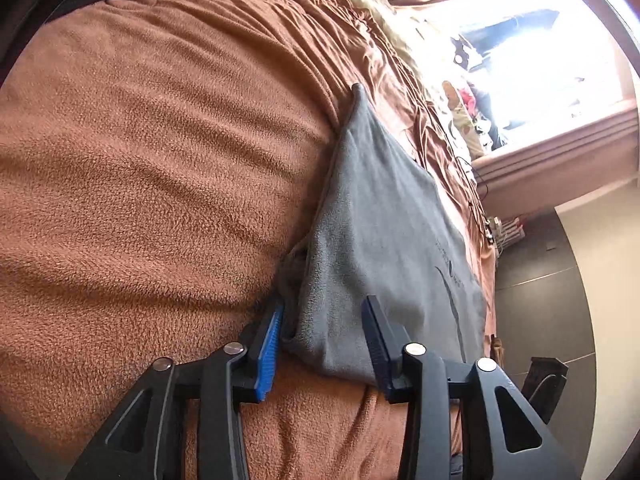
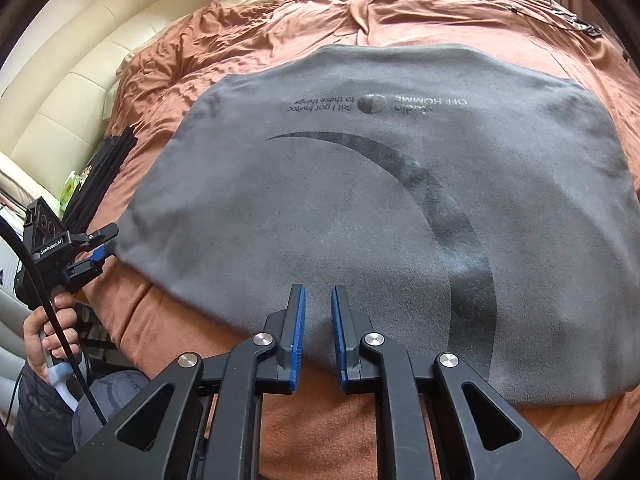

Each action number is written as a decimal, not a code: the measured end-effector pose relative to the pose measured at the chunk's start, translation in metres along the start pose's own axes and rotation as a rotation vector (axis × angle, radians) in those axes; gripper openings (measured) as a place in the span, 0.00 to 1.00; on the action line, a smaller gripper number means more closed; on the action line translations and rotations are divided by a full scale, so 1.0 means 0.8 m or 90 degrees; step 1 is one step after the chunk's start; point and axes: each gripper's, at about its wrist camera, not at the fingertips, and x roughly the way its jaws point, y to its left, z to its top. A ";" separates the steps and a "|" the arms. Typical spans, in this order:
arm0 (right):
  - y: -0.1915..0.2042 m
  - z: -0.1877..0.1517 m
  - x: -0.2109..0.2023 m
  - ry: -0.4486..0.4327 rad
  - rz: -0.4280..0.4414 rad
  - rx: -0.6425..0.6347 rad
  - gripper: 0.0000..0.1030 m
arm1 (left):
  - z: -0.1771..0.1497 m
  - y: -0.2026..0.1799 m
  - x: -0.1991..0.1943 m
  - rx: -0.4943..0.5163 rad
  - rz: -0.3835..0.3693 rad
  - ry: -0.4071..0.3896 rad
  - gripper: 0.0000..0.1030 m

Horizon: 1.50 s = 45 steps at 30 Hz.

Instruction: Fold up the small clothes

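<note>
A grey sweatshirt [image 2: 360, 200] with a dark crescent print and small lettering lies flat on a brown fleece blanket [image 2: 180, 332]. My right gripper [image 2: 319, 289] points down at its near hem. The blue pads stand a narrow gap apart with the hem between them. At the left, a hand [image 2: 44, 328] holds my left gripper [image 2: 105, 246] at the garment's near-left corner. In the left wrist view the sweatshirt [image 1: 380, 220] runs away from my left gripper [image 1: 324, 302]. That corner lies between the gripper's spread jaws, and the pads are not clamped on it.
A cream padded headboard [image 2: 60, 92] and a stack of black items [image 2: 104, 176] sit to the left. Rumpled brown bedding and cables [image 2: 560, 12] lie beyond the garment. In the left wrist view a bright window [image 1: 540, 60] and a dark tiled floor [image 1: 540, 280] border the bed.
</note>
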 end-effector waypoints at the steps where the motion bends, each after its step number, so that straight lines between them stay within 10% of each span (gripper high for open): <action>1: 0.004 0.000 0.002 -0.006 -0.003 -0.009 0.10 | 0.000 0.001 -0.002 -0.001 -0.005 -0.003 0.32; 16: 0.034 -0.005 0.031 0.045 -0.037 -0.042 0.03 | -0.014 0.010 0.004 -0.017 0.060 -0.032 0.11; 45: -0.013 0.132 0.102 0.038 -0.092 0.001 0.03 | -0.031 0.010 0.002 -0.032 0.092 -0.083 0.09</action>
